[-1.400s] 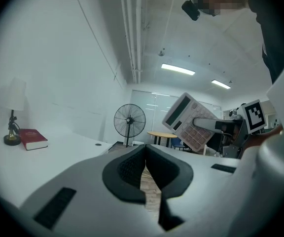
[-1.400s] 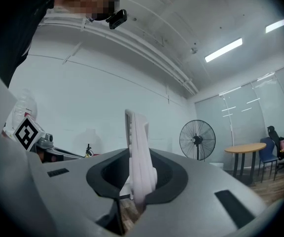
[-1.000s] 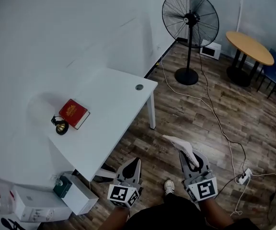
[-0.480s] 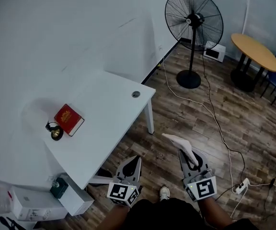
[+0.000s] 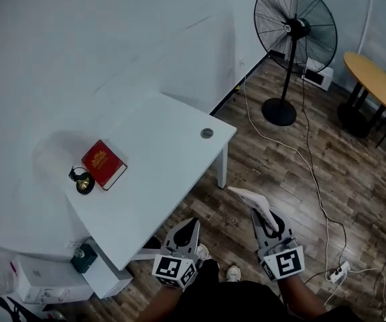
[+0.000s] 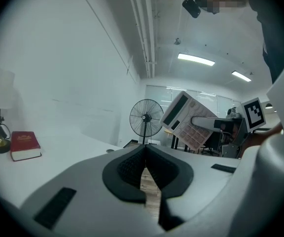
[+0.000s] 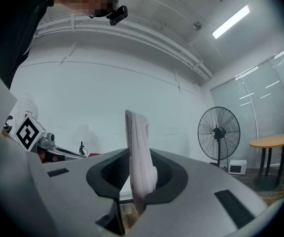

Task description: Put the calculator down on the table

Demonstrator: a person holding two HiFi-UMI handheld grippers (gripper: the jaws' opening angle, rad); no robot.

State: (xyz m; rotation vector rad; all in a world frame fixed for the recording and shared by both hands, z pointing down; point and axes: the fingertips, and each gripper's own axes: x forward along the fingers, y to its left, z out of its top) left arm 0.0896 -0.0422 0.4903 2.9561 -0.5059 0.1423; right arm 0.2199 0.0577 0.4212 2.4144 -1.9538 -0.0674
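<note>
My right gripper (image 5: 265, 219) is shut on a white calculator (image 5: 252, 200), which sticks out forward over the wooden floor, short of the white table (image 5: 166, 159). From the right gripper view the calculator (image 7: 138, 157) stands edge-on and upright between the jaws. Its keypad face (image 6: 186, 120) shows in the left gripper view, to the right of the fan. My left gripper (image 5: 187, 233) is shut with nothing in it and hangs beside the table's near corner; in its own view (image 6: 143, 171) the pads meet.
A red book (image 5: 103, 164) and a small black-and-brass object (image 5: 82, 180) lie at the table's left. A standing fan (image 5: 293, 39) and its cable (image 5: 307, 159) are ahead on the floor. A round wooden table (image 5: 379, 82) stands far right. White boxes (image 5: 52, 280) sit under the table's near end.
Both grippers have moved toward the table with the calculator still held. The table, book and fan have shifted rightward in the head view.
</note>
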